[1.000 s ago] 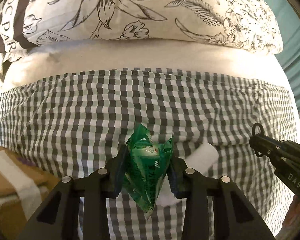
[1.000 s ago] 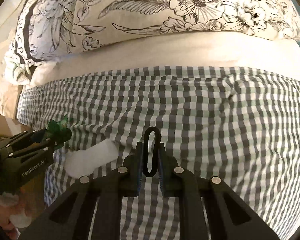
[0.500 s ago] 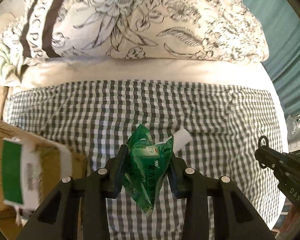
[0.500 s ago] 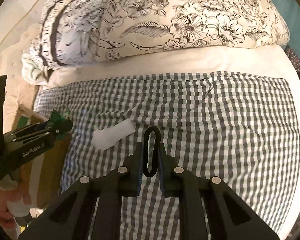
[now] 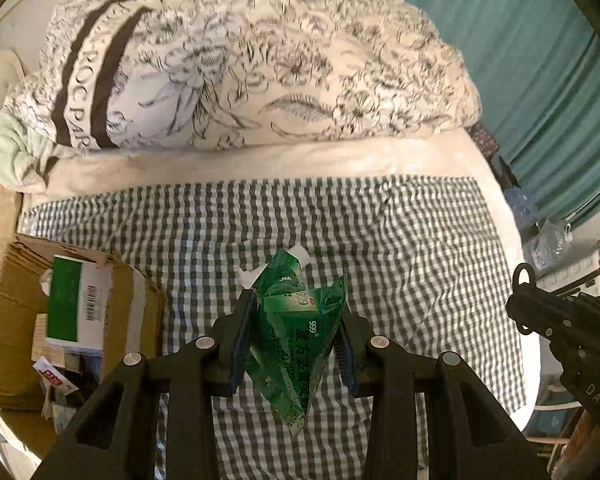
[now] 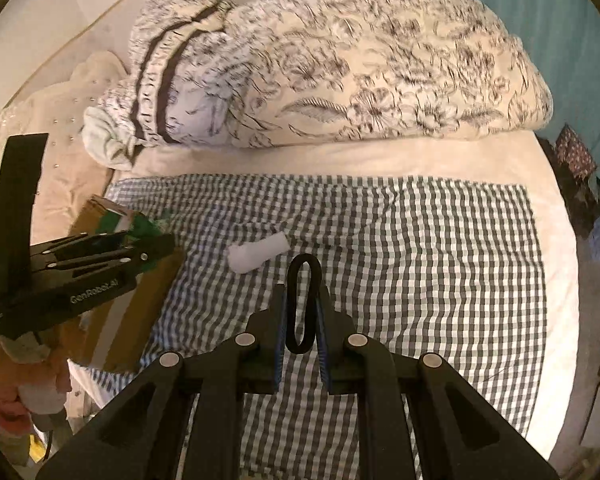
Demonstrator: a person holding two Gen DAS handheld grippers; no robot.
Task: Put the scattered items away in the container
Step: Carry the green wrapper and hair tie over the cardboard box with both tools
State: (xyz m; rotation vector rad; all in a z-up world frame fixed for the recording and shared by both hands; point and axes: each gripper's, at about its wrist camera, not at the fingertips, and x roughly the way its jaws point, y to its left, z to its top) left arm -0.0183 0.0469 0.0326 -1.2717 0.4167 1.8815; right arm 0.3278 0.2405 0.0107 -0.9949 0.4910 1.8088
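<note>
My left gripper (image 5: 296,308) is shut on a crumpled green sachet (image 5: 296,336), held above the checked cloth (image 5: 400,248) on the bed. My right gripper (image 6: 302,300) is shut on a black elastic loop (image 6: 302,304) that stands up between its pads. The cardboard box (image 5: 24,320) sits at the cloth's left edge, with several packets inside. A white roll (image 6: 258,254) lies on the cloth between the two grippers; the left wrist view shows only its tip behind the sachet. The right gripper (image 5: 528,300) shows at the right edge of the left wrist view, the left gripper (image 6: 140,248) at the left of the right wrist view.
A folded floral quilt (image 5: 260,72) fills the far side of the bed. Teal curtains (image 5: 540,60) hang at the right, with plastic bottles (image 5: 548,240) below them. A person's hand (image 6: 4,400) holds the left gripper at lower left.
Both grippers have risen and drawn back from the bed, so more of it shows. The cardboard box has come into view at the left. Both grips are unchanged.
</note>
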